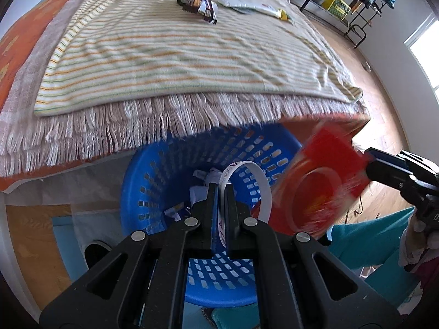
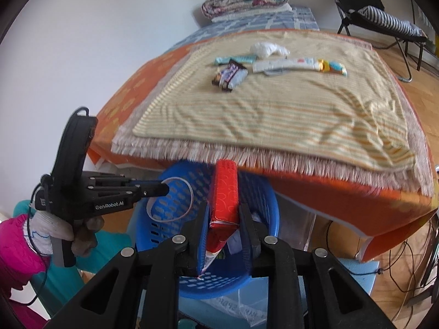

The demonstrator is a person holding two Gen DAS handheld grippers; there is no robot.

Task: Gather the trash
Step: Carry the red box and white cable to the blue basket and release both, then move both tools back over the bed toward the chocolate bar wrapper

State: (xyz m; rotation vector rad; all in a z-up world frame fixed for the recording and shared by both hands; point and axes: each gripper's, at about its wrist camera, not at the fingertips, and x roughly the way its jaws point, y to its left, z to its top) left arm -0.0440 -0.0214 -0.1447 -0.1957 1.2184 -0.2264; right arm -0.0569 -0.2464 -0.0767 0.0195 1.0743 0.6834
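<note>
Bed edge overhead; both tongs above blue basket (image 1: 153,170); left tongs (image 1: 221,192) clamped on white band (image 1: 247,168), right tongs (image 2: 223,219) clamped on red carton (image 2: 225,189); basket directly below both.

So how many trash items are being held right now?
2: a white band in the left gripper, a red carton in the right gripper, both above the blue basket.

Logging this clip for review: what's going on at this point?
A person with a handheld gripper in each hand is clearing trash off a bed into a blue basket on the floor beside it. The left gripper is shut on a white paper loop above the basket. The right gripper is shut on a red carton, also over the basket. Neither piece is released yet. Several wrappers, including a dark candy wrapper, lie on the striped blanket.
</note>
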